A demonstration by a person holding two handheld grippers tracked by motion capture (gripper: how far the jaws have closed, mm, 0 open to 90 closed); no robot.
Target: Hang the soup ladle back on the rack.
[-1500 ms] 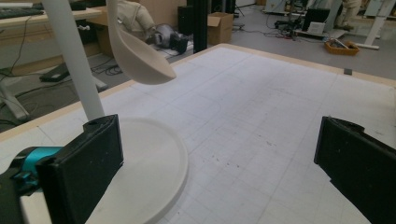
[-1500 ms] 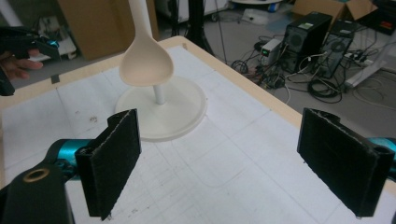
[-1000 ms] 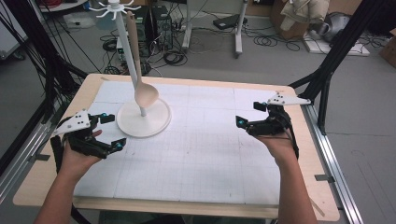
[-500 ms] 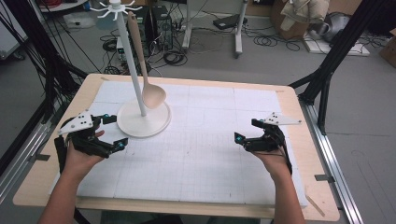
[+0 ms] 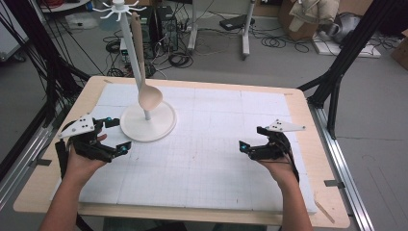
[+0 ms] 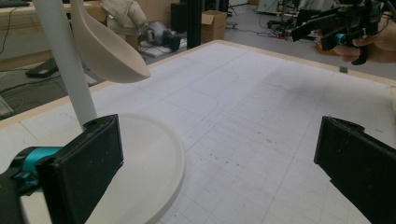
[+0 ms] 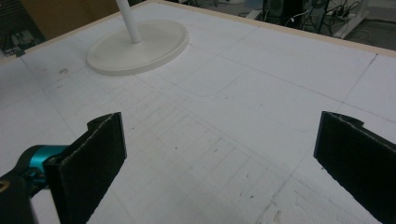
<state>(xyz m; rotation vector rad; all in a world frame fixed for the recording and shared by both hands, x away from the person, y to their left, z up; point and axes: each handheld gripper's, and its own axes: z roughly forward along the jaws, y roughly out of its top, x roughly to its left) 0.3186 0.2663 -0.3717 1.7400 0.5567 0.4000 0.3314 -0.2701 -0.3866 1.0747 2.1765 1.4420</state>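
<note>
A white stand with a round base [image 5: 147, 126] and a thin pole [image 5: 133, 57] stands at the table's left rear. From a hook at its top hangs a pale wooden spoon [image 5: 149, 96], its bowl just above the base. My left gripper [image 5: 119, 134] hovers open just left of the base, nothing between its jaws. In the left gripper view the left gripper [image 6: 219, 163] faces the base [image 6: 149, 158], with the spoon's bowl [image 6: 109, 51] above. My right gripper [image 5: 251, 138] is open and holds nothing at the table's right, far from the stand. The right gripper [image 7: 219, 158] looks across the mat at the base [image 7: 137, 46].
A white gridded mat [image 5: 211, 144] covers a wooden table [image 5: 308, 125]. Black frame legs [image 5: 337, 72] rise at the right rear corner, and metal rails [image 5: 346, 183] run along both sides. Cables and boxes lie on the floor beyond.
My right gripper has drawn back toward the near edge and a little to the left. The left gripper and the spoon have barely moved.
</note>
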